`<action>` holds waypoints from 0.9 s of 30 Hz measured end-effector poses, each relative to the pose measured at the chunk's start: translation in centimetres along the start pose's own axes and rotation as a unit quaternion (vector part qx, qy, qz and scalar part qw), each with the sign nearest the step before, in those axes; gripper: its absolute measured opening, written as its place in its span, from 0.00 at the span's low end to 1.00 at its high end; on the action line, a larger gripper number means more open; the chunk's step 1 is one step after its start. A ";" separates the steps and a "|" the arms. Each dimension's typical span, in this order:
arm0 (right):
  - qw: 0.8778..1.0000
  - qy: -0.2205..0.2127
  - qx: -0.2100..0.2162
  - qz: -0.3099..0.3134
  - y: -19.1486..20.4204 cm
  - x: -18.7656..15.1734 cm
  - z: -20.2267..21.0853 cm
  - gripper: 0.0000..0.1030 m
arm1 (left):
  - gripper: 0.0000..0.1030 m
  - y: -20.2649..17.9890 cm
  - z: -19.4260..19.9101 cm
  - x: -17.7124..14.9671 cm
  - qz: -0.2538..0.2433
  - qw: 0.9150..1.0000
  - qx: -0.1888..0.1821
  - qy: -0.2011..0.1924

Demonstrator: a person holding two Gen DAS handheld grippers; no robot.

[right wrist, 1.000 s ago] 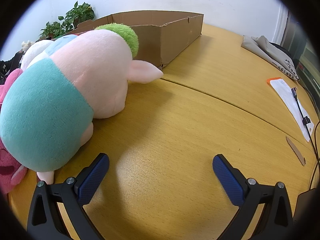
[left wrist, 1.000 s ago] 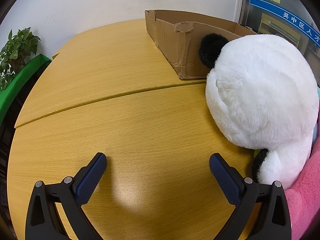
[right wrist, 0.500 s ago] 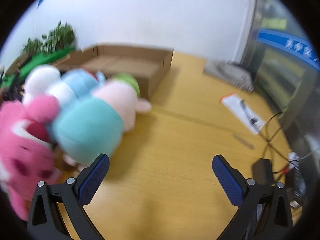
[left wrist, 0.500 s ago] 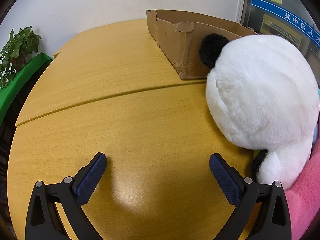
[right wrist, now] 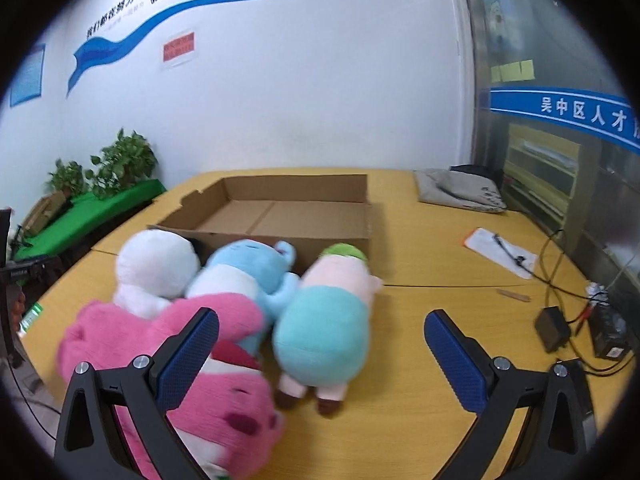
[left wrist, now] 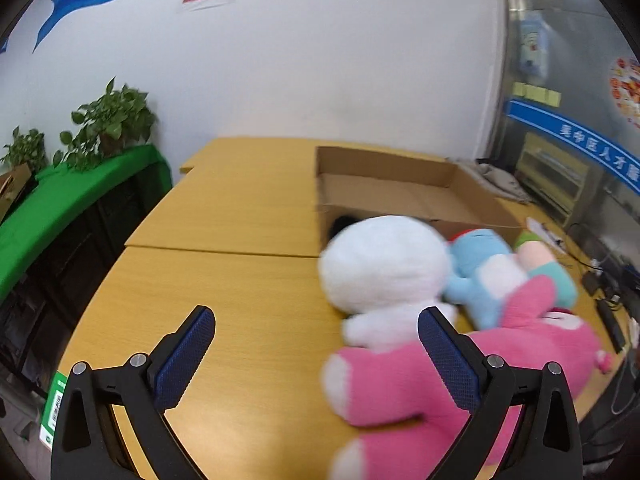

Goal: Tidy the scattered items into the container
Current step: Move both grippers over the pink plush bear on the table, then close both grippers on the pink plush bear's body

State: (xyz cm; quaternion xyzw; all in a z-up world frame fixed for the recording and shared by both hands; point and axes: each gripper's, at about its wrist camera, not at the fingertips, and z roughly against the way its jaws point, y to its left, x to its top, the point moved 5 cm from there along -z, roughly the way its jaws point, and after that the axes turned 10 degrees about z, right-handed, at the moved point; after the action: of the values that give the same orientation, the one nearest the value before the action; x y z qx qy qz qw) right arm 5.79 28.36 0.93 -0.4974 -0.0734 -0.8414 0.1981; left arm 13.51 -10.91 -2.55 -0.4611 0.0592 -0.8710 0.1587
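Several plush toys lie huddled on the wooden table in front of an open cardboard box, which also shows in the right wrist view. They are a white panda, a blue toy, a pink-and-teal pig and a pink bear. My left gripper is open and empty, raised above the table left of the toys. My right gripper is open and empty above the pig.
Potted plants on a green shelf stand left of the table. A grey bag, papers and cables with a power adapter lie on the right side. A wall stands behind the box.
Both grippers have risen and pulled back from the table, so the whole toy pile and the box's inside now show. Both stay open.
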 end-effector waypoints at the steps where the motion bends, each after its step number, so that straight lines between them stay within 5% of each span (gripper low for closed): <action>1: 1.000 0.003 0.005 -0.013 0.4 0.1 0.1 1.00 | 1.00 -1.3 1.0 -0.8 -0.001 1.000 -0.012 0.003; 10: 0.998 0.039 0.012 -0.050 3.3 -1.7 1.0 1.00 | 1.00 -10.6 1.7 -5.2 -0.030 0.997 -0.061 0.039; 27: 0.996 0.087 0.009 0.004 7.6 -4.4 0.6 1.00 | 1.00 -12.5 -0.8 -7.7 -0.025 0.993 -0.083 0.086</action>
State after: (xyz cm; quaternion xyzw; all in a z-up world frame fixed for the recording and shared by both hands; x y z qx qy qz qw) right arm 11.23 22.81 -3.19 -0.4209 -0.0617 -0.8799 0.2119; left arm 14.10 3.38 -5.96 -0.3978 0.1330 -0.9030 0.0928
